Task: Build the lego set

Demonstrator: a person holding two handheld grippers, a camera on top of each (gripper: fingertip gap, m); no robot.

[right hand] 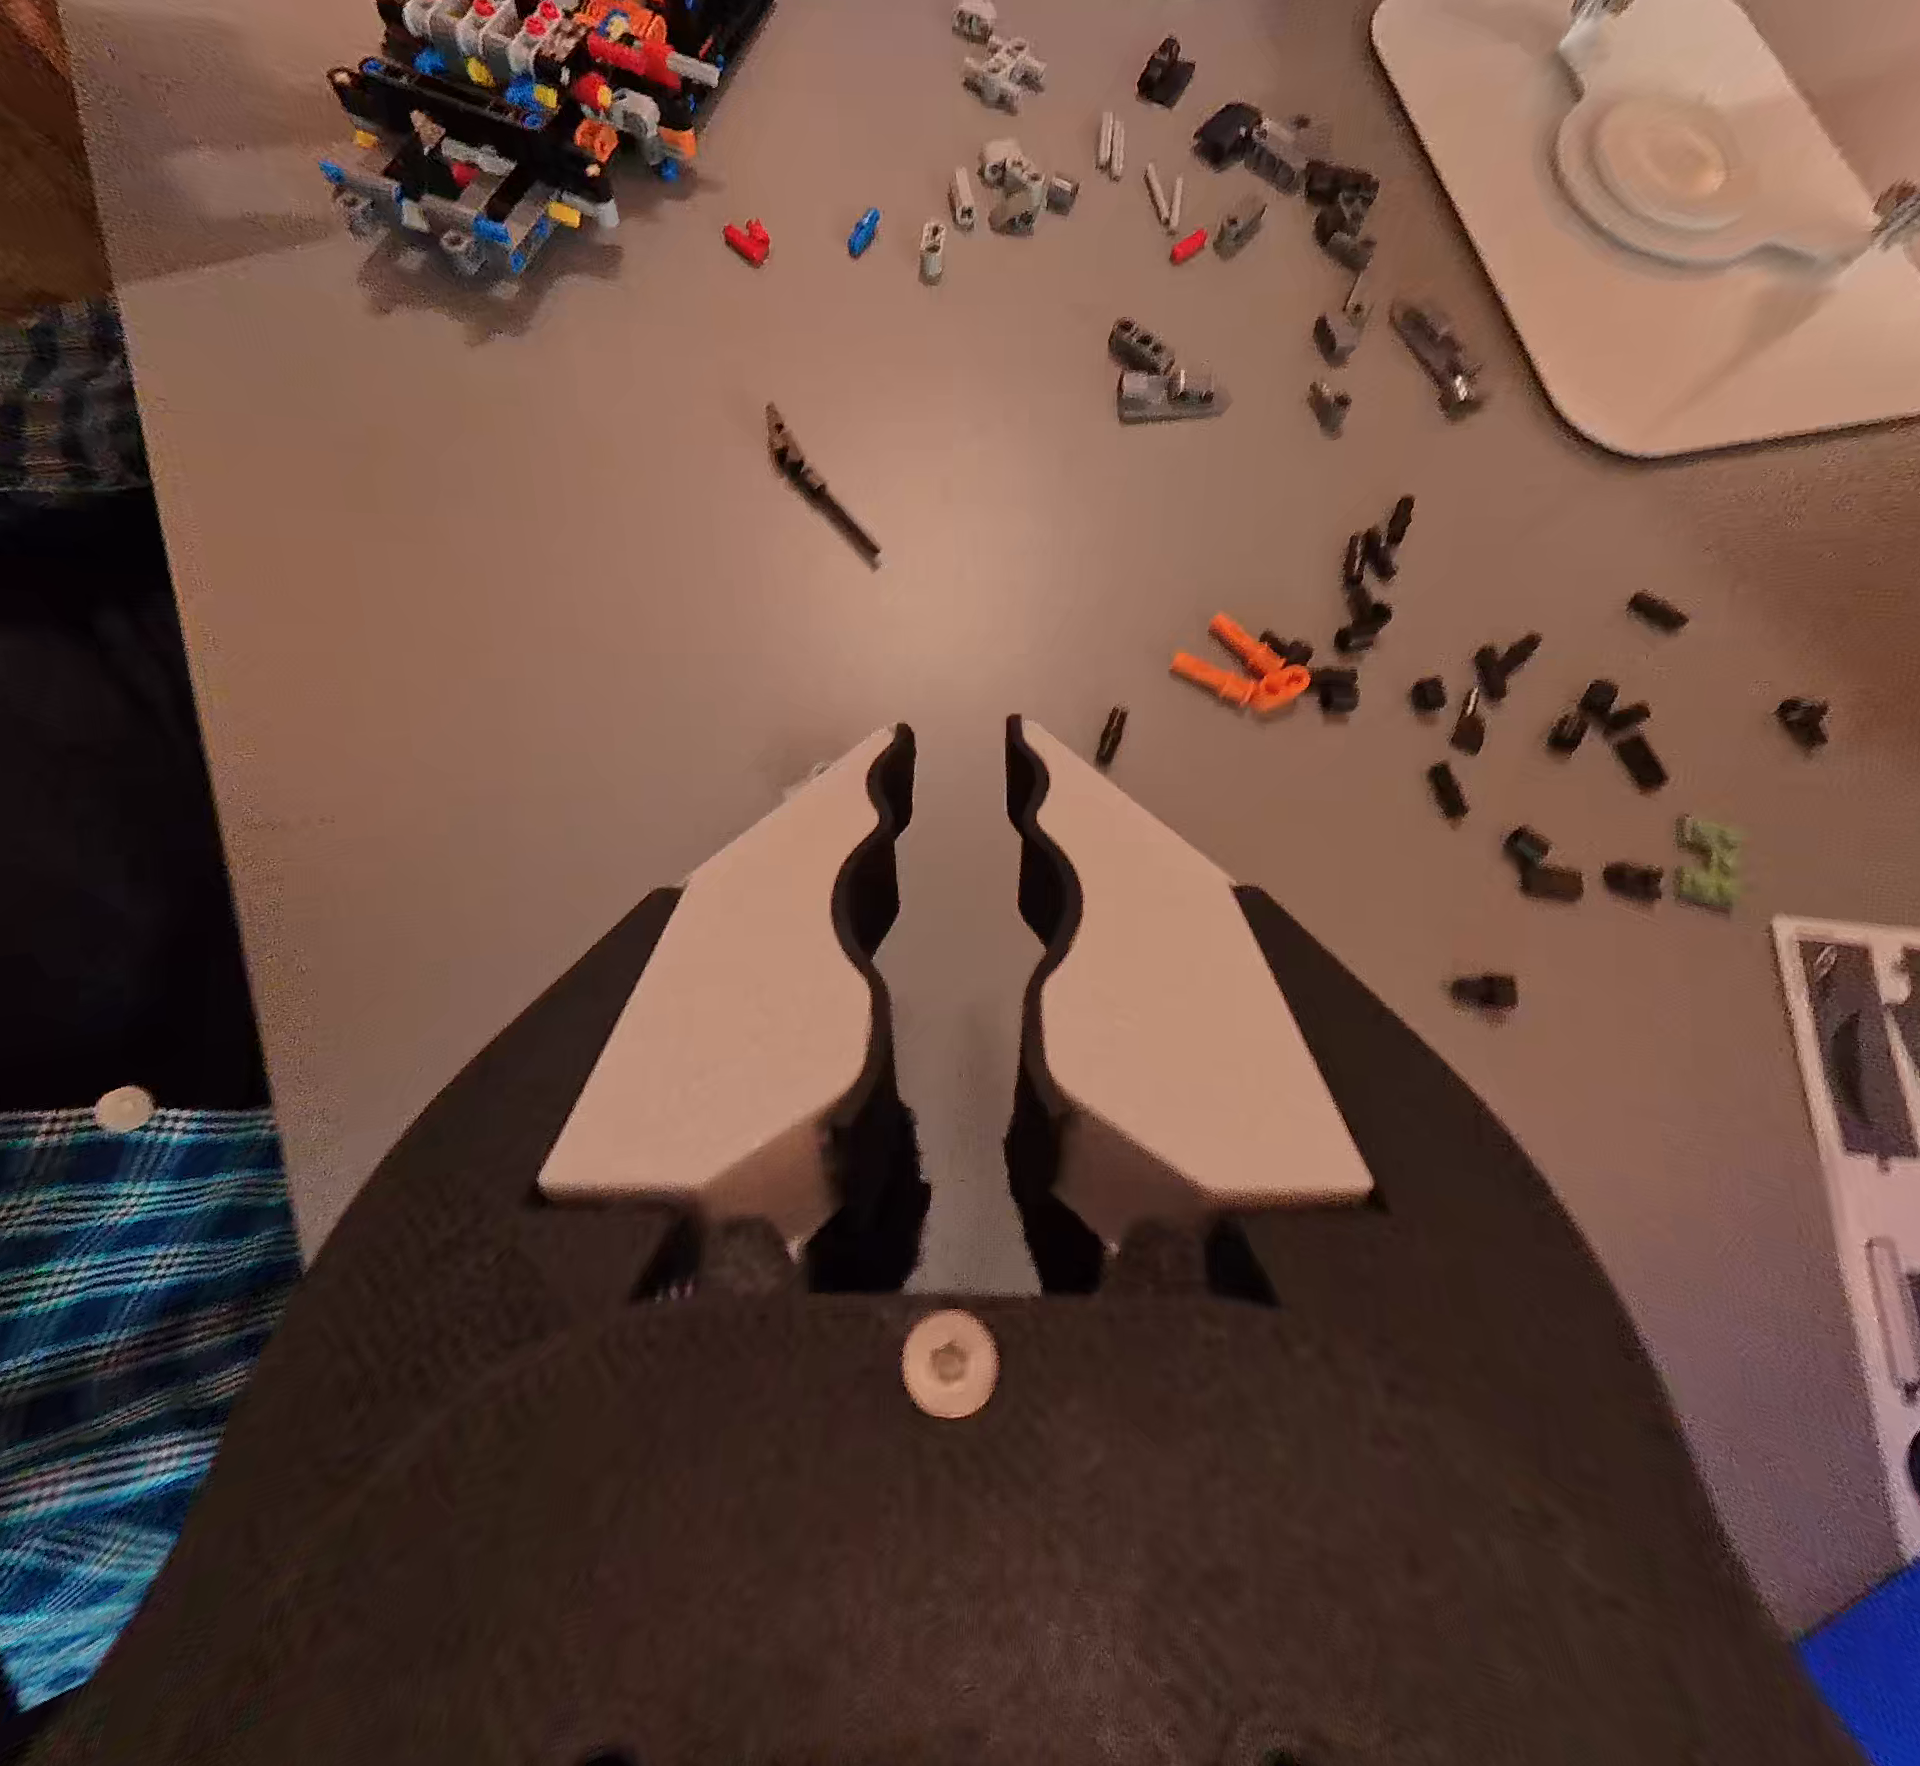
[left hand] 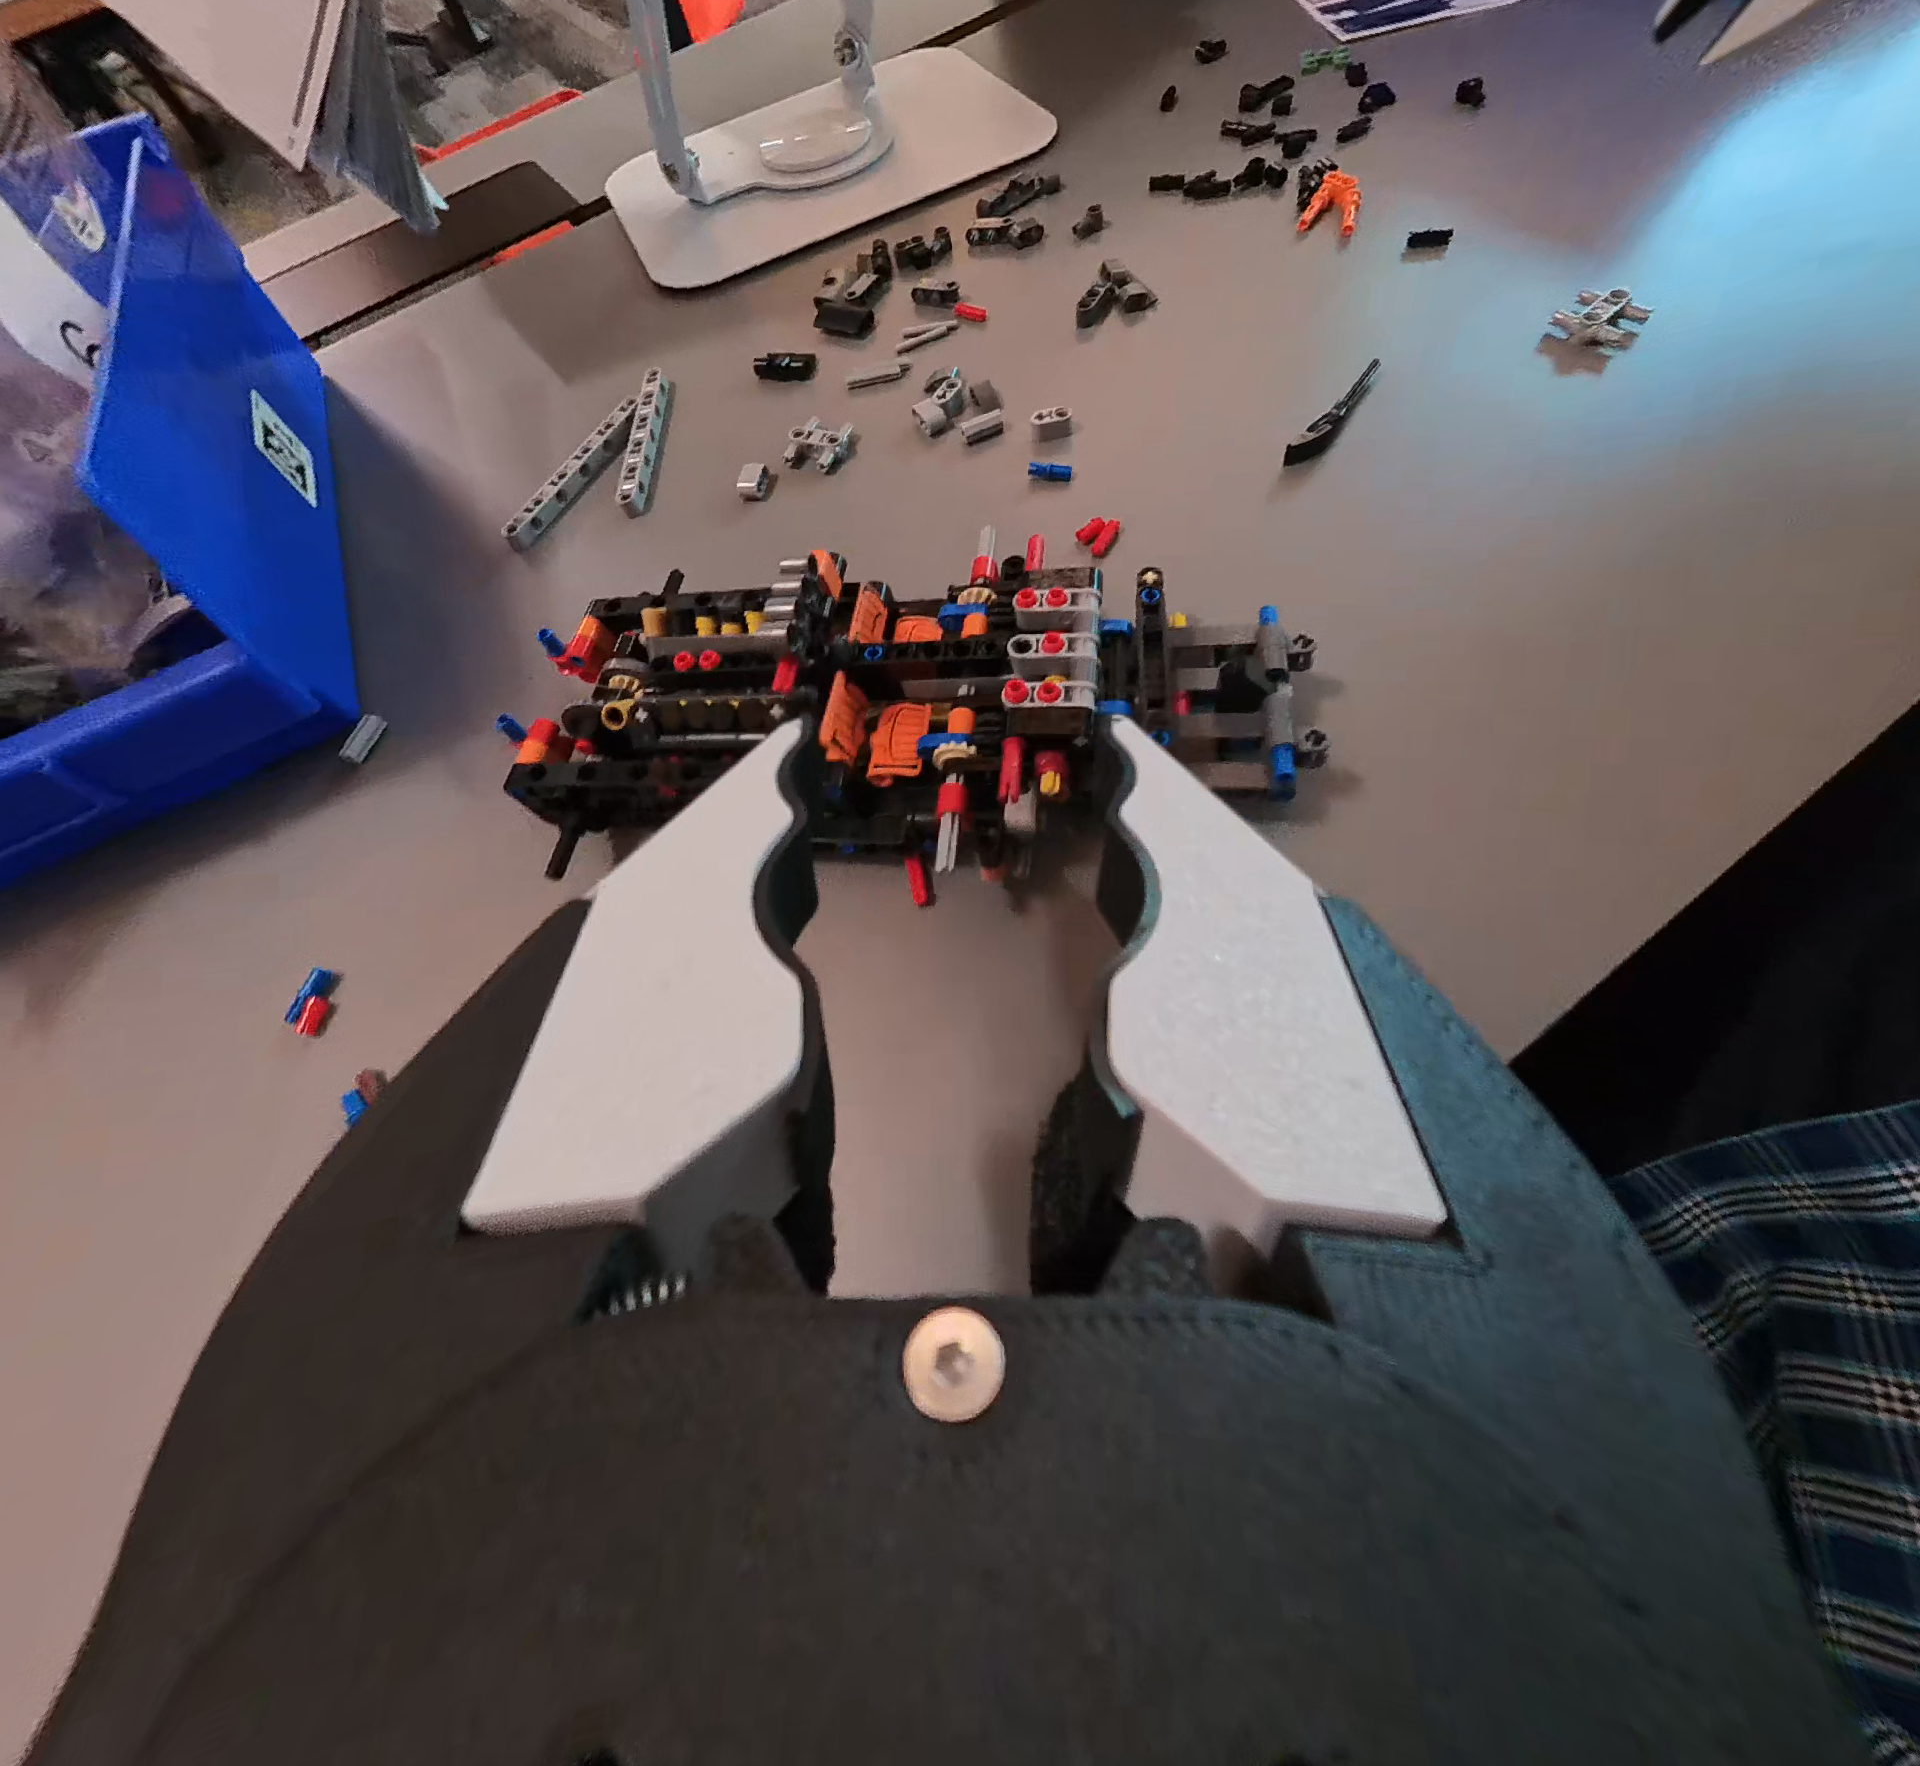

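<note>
Left hand-held gripper (left hand: 956, 729) spread wide, empty, tips at near edge of lego build (left hand: 914, 688). Right hand-held gripper (right hand: 958, 729) narrow gap, empty, over bare desk (right hand: 520, 573). Build: black/orange/grey w/ red+blue pins, flat on desk; loose pcs (right hand: 1340, 189) scattered nearby.

Your half-built lego model (left hand: 904, 698) sits flat on the grey table. It is long, mostly black, with orange, red, blue and yellow bits. Behind it you have loose pieces spread out: two grey beams (left hand: 603, 459), small black pins (left hand: 1262, 127), and orange parts (left hand: 1330, 201).
</note>
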